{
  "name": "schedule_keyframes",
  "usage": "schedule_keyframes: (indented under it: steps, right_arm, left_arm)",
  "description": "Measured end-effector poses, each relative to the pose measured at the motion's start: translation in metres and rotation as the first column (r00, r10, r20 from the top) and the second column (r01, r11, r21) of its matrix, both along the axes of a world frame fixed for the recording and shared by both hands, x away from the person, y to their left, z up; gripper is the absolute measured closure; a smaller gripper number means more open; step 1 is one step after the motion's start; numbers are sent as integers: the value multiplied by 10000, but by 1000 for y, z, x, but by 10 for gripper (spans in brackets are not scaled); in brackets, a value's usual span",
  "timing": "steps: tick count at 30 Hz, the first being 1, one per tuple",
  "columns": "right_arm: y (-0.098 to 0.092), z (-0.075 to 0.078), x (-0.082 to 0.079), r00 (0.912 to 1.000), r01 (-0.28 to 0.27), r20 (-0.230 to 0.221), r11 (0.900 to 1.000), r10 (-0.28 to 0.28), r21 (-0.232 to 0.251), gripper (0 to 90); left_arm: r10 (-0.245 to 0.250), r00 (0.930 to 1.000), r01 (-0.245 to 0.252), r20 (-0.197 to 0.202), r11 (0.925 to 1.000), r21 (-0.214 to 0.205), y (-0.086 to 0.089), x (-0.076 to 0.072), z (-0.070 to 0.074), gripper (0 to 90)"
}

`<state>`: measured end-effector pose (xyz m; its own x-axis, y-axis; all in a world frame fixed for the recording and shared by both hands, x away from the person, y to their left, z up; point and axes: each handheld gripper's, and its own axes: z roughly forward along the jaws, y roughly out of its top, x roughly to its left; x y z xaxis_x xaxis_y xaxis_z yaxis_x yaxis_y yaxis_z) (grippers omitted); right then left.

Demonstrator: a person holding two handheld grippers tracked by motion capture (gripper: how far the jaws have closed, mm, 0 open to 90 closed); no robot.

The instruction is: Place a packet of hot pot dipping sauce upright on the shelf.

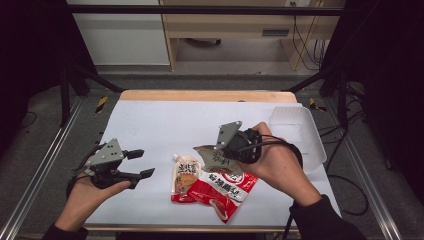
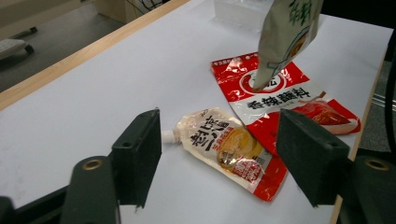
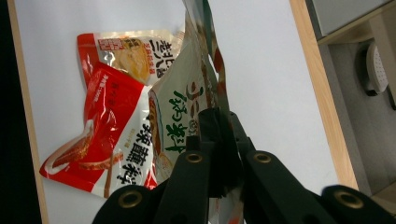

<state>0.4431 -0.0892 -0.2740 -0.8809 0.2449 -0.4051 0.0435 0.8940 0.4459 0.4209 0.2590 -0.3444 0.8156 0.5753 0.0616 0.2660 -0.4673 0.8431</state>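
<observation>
Green packet (image 1: pixel 218 159): pinched at its top edge in the right gripper (image 1: pixel 227 150), hanging over the red packet (image 1: pixel 222 192).
Long axis: runs straight down from the shut jaws.
Left gripper (image 1: pixel 142 163): jaws wide, nothing between; spouted pouch (image 2: pixel 223 143) ahead.
Doing it well: lift straight, carry clear to the white tray (image 1: pixel 309 131) beyond the right gripper.

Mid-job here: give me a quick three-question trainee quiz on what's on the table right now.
1. True or false: the right gripper is shut on the green-lettered pouch.
2. Which pouch lies partly on the red packet? A: spouted pouch; B: a blue pouch.
3. What sits at the table's far right corner?

Key: 1 true. 2 A. 3 The white tray.
</observation>
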Motion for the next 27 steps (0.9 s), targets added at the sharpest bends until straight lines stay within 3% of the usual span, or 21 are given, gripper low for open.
schedule_keyframes:
  steps: [10, 18, 27]
  right_arm:
    - [-35, 15, -3, 9985, 507, 166, 9981, -513, 342, 900]
    - [-66, 33, 0, 9947, 873, 491, 9947, -900, 547, 900]
    - [-108, 51, 10, 9862, 1428, 717, 9855, -1495, 916, 900]
  left_arm:
    - [727, 9973, -727, 66, 9973, -30, 17, 0, -23, 142]
    - [1365, 9905, -1365, -161, 9906, -46, 36, 0, -47, 126]
    - [1811, 9811, -1831, -683, 9828, -236, 54, -5, -80, 121]
